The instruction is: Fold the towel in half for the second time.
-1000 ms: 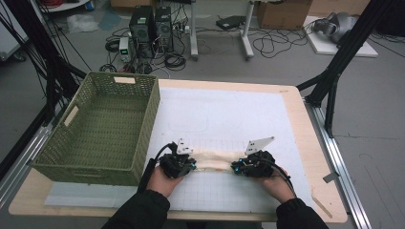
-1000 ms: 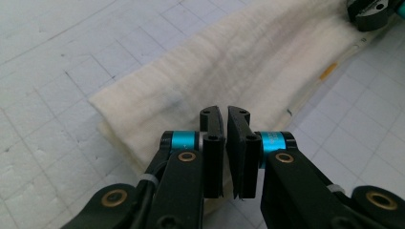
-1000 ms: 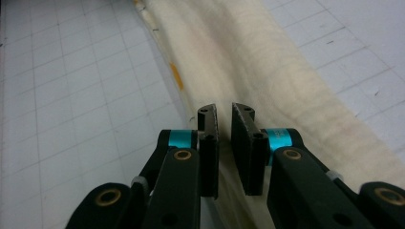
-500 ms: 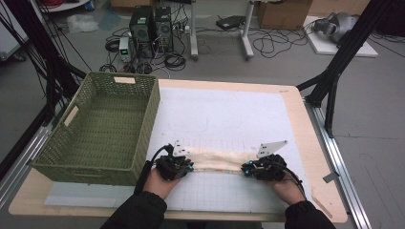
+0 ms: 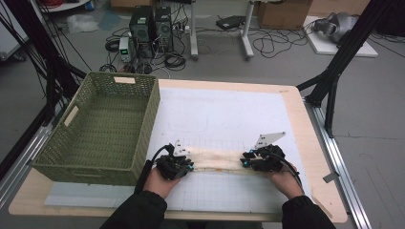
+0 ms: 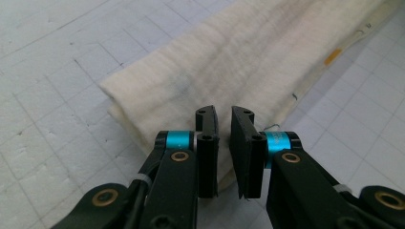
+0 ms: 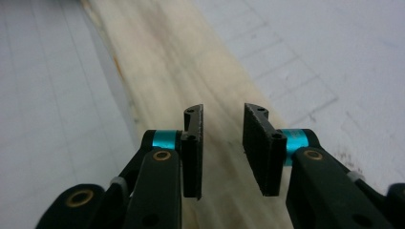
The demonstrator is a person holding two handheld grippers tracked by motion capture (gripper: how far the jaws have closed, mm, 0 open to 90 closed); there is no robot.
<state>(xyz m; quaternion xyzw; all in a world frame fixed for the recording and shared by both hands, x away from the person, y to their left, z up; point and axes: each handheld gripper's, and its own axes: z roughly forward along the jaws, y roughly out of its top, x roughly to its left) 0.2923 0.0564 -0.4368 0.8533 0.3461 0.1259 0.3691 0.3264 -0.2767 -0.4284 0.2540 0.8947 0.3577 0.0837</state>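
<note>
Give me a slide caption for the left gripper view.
Left gripper, jaws slightly apart, over the folded cream cloth.

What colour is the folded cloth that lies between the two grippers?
The folded cloth is cream, nearly off-white, with a small orange mark near one edge; the left gripper view shows it best.

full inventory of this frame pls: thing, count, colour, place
cloth: 1, cream, folded into a long strip, flat on the mat near the front edge, between the two grippers
basket: 1, green woven, on the table's left side, nothing visible inside
mat: 1, white with a grid, covers most of the tabletop
table: 1, light wood
computer towers: 2, black, on the floor behind the table, with cables around them
cardboard box: 1, brown, on the floor at the back
left gripper: 1, black, at the strip's left end, jaws slightly apart over the cloth
right gripper: 1, black, at the strip's right end, jaws just been opening, cloth below the gap
</note>
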